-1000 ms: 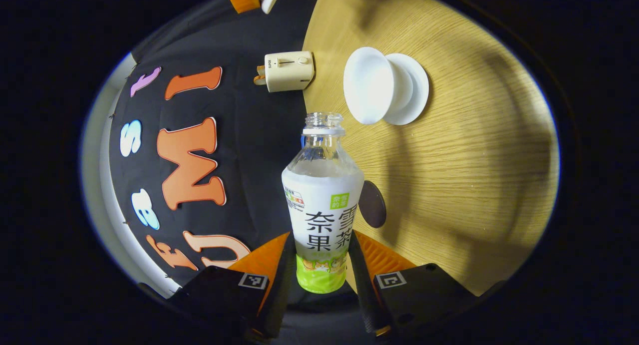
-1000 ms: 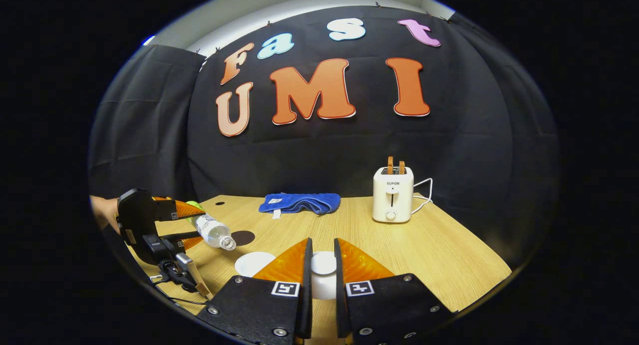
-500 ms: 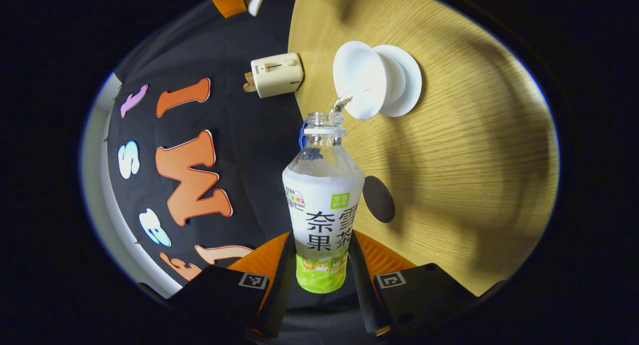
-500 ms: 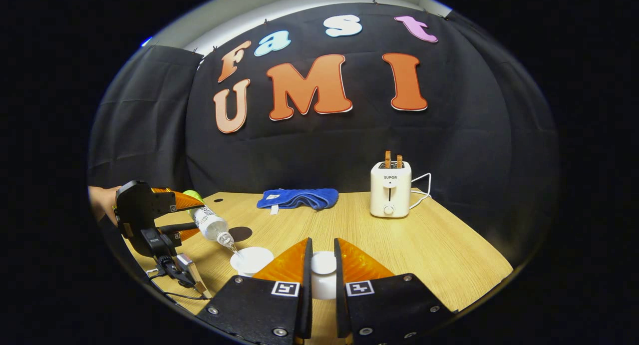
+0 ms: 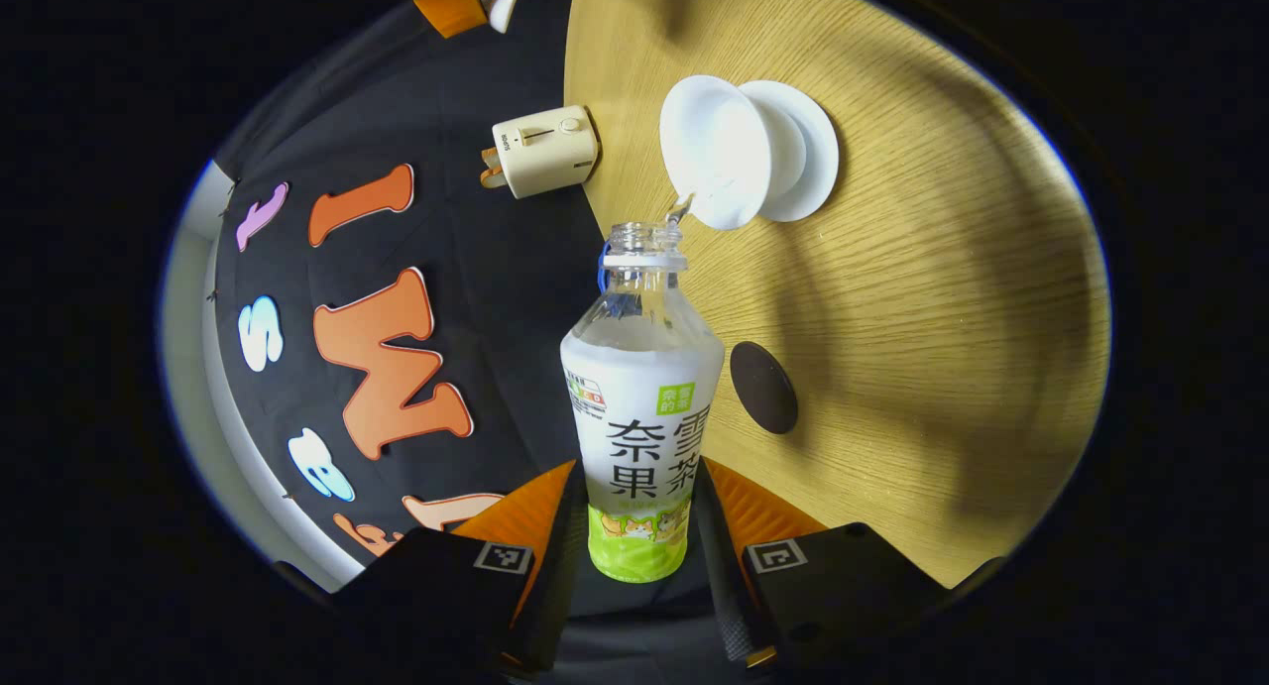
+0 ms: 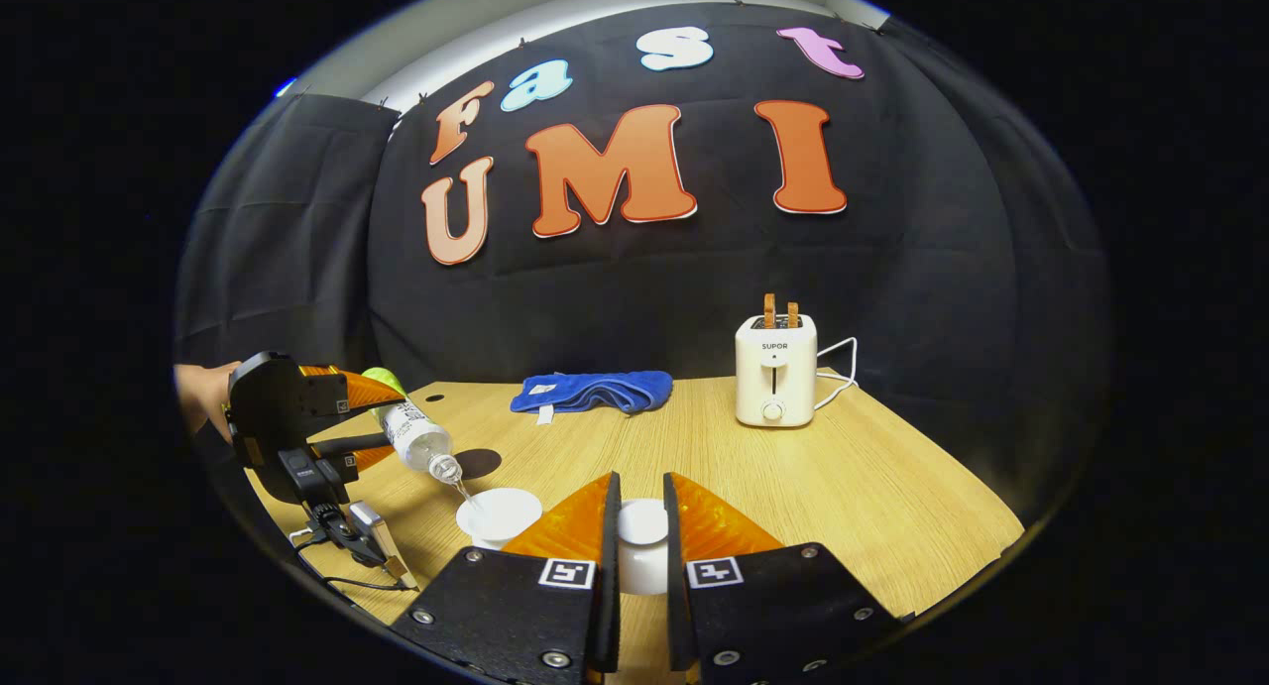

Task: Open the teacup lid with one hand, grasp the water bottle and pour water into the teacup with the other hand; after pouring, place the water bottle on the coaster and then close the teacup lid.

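Left gripper view: my left gripper (image 5: 639, 526) is pinching the clear plastic water bottle w/ white-and-green label (image 5: 641, 407), both fingers pressed on its lower body. Bottle is uncapped and tipped, mouth just beside the rim of the open white ceramic teacup (image 5: 716, 150); a thin stream of water (image 5: 678, 209) runs from mouth to cup. Cup sits on a white saucer (image 5: 808, 150) on the light wooden table (image 5: 942, 298). Round dark coaster (image 5: 763, 388) lies flat on the table near the bottle's side, apart from the cup.

Right gripper view: my right gripper (image 6: 640, 556) is clamped on the white teacup lid (image 6: 642, 546), one finger each side, held off to the side of the cup (image 6: 499, 514). Left gripper (image 6: 372, 422) shows at the left w/ a hand (image 6: 203, 398) behind it, bottle (image 6: 416, 437) slanting down toward the cup, water visible at the mouth. Coaster (image 6: 481, 461) sits just behind the cup. Farther back: folded blue cloth (image 6: 590, 392) and a cream toaster (image 6: 775, 368) w/ two slices sticking up, cord trailing to its side. Can't tell how full the cup is.
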A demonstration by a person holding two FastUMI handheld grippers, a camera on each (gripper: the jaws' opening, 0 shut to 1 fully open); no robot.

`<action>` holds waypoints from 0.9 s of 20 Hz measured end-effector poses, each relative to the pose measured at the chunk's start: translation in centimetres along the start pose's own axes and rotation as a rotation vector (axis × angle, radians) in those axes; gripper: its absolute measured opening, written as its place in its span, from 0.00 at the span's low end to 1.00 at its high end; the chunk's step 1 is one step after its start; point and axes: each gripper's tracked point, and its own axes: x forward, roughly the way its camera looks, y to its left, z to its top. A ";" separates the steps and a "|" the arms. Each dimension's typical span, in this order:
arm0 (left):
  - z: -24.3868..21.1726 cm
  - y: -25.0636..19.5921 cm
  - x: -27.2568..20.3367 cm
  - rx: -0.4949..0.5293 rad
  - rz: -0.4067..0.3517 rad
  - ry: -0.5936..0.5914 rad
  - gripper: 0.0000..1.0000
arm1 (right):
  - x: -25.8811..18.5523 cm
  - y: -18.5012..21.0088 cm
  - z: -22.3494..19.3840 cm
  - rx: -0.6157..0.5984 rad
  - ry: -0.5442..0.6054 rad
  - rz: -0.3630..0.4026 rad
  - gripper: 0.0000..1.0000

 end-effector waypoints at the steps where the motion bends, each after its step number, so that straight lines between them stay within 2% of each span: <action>1: 0.1 0.3 0.0 0.011 0.006 0.000 0.64 | 0.0 -0.1 -0.2 0.001 0.004 0.000 0.19; 2: -0.1 0.6 -0.1 0.022 0.012 0.001 0.60 | 0.0 -0.2 -0.2 0.003 0.006 -0.001 0.19; 14: 0.1 2.1 -1.0 0.110 0.057 -0.009 0.61 | -0.7 -0.8 -0.3 0.027 -0.001 -0.006 0.19; 15: 0.3 2.1 -1.1 0.115 0.060 -0.011 0.64 | -0.7 -0.9 -0.3 0.033 -0.002 -0.004 0.19; 18: 0.3 2.9 -1.2 0.140 0.067 -0.008 0.60 | -1.0 -1.1 -0.4 0.039 -0.004 -0.003 0.19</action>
